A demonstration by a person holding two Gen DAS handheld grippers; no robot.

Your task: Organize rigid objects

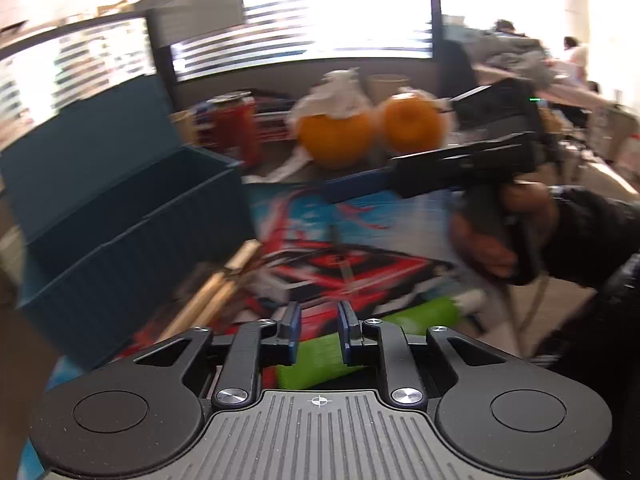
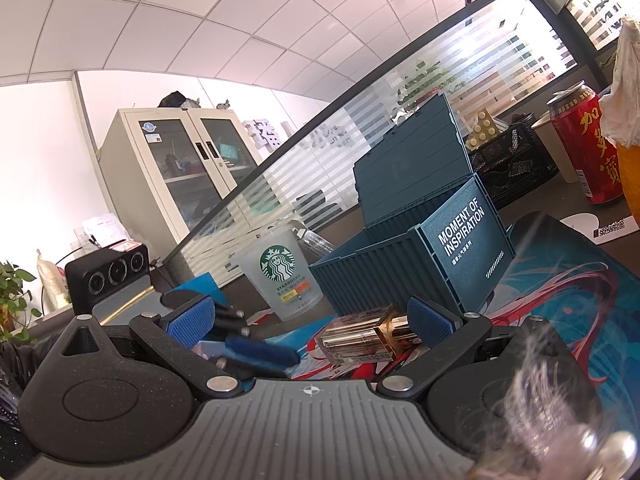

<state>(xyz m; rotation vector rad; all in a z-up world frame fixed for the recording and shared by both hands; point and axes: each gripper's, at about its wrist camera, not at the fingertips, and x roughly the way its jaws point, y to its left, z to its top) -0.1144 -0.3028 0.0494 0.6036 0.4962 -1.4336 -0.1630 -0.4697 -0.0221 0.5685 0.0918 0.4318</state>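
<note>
Open-lidded blue container box (image 2: 412,264); interior hidden

Both tools are built alike: the left gripper (image 1: 318,330) and the right gripper (image 2: 310,320) are carried on black linkage arms fixed with round silver screws, over a grey ribbed plate marked with a small white crosshair and flanked by black discs. Blue textured pads are fitted to the fingers (image 2: 192,316). A black sleeve (image 1: 596,232), possibly leather, is worn on the right arm.
</note>
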